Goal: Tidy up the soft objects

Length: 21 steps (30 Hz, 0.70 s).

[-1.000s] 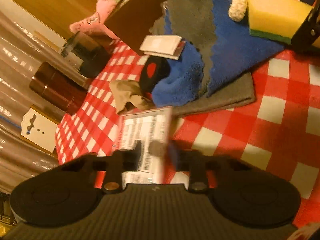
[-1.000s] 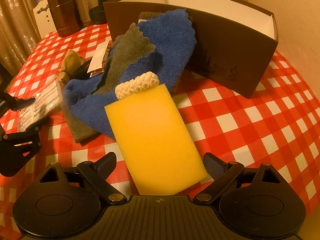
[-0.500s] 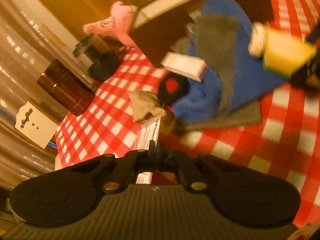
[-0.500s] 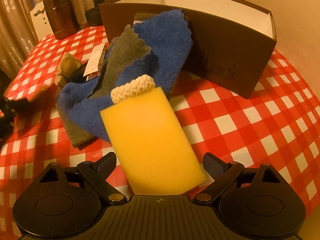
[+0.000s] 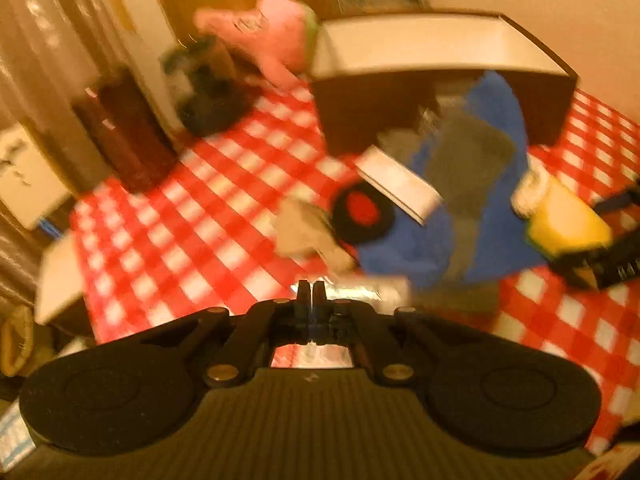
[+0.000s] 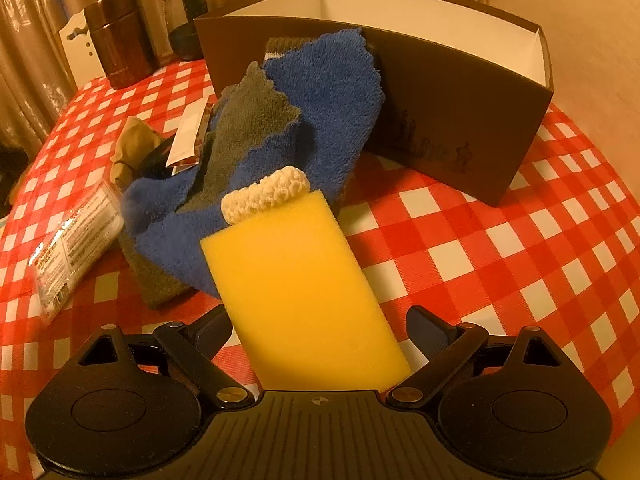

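My left gripper (image 5: 313, 295) is shut, pinching the edge of a thin printed packet (image 5: 368, 286) that juts out to the right of its tips; the view is blurred. In the right wrist view the packet (image 6: 76, 240) shows at the left, beside the blue towel (image 6: 328, 96). My right gripper (image 6: 320, 328) is shut on a yellow sponge (image 6: 296, 280), one pad on each long side. The sponge's far end, with a white crocheted piece (image 6: 266, 194) against it, rests over the towel. A grey cloth (image 6: 248, 120) lies folded into the towel. Behind stands the brown box (image 6: 460, 120), open at the top.
A beige cloth (image 6: 132, 144), a black and red item (image 5: 360, 210) and a white booklet (image 6: 188, 136) lie left of the towel. A brown canister (image 6: 120, 36), a glass jar (image 6: 188, 20) and a pink plush (image 5: 272, 28) stand at the back. The red checked tablecloth (image 6: 500, 248) covers the table.
The left gripper closed on the packet's edge, then rose and rolled, so its view now sits more upright and takes in the box. The right gripper and the sponge stayed put.
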### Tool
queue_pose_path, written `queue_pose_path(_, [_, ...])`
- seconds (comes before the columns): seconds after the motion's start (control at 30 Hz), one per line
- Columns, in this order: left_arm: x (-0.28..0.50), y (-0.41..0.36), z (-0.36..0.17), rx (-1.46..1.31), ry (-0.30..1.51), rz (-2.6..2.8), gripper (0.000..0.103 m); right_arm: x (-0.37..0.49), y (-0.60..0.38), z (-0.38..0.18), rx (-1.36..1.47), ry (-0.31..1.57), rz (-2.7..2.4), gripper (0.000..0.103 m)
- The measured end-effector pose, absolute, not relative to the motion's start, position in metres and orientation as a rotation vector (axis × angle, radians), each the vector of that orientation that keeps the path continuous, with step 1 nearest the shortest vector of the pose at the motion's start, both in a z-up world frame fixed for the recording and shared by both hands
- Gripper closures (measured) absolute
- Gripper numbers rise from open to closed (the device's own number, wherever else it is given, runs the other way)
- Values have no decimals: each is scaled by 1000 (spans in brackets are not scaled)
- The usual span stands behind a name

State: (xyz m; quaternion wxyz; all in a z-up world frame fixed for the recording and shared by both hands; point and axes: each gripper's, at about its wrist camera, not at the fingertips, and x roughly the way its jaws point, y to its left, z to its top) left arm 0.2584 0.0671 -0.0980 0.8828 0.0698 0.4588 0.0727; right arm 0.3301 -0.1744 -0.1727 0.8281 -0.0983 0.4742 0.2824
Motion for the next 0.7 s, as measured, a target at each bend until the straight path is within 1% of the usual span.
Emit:
queue_pose_path(0.03, [257,70,-103,127,971,170,100,330,-175,-172,-206,1005,599,9])
queue_pose_path(0.07, [256,73,-109,105,999,156,96,330,-177,-172,-198,1006,598,9])
queue_pose_path(0.1, [254,76,-115,91,1022,148,94,331,-178,-172,-192,1008,595,9])
queue_pose_path(0.23, [246,86,-131,60,1075,180,92,329,-181,-161,-159,977,580,9])
queue_pose_path(0.33, [238,93,-134,51,1087,195,89,323,-179,-143,-127,943,587,9])
queue_pose_path(0.47, [226,107,-133,11,1076,225,85,311,-172,-111,-13,867,677,9])
queue_pose_path(0.57, [219,113,-136,-20,1079,237,84,308,-153,-107,97,894,815,9])
queue_pose_path(0.67, [213,115,-144,-53,1092,246,84,307,-118,-122,115,977,905,10])
queue_pose_path(0.7, [211,117,-147,-67,1098,253,84,307,-106,-131,112,1016,922,11])
